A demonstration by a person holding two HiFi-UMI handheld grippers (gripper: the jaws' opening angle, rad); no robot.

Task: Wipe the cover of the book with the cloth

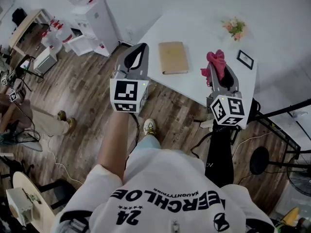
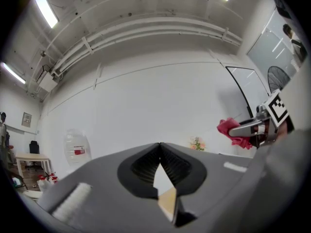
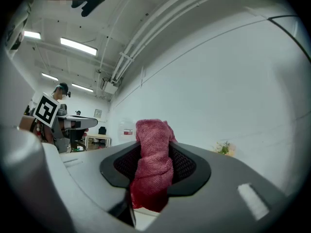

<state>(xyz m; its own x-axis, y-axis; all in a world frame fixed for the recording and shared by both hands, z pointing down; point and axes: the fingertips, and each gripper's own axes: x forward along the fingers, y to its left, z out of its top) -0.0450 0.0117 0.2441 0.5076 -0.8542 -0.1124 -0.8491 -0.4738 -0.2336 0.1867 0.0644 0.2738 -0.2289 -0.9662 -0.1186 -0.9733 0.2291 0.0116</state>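
So far only the cloth [image 1: 216,62] is pinched in the right gripper [image 1: 219,77], held right of the book [image 1: 172,57] on the table [image 1: 194,25]; the left gripper [image 1: 138,56], left of the book, is pressed together empty, and all wiping remains.

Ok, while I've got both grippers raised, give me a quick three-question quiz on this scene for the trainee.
1. True or false: the right gripper is clamped on the red cloth.
2. Pick one. The book lies: A) open on the floor; B) closed on the white table; C) underneath the cloth.
3. Fill the gap: the left gripper has its jaws ___, with nothing held between them.

Key: 1 true; 2 B; 3 shut.
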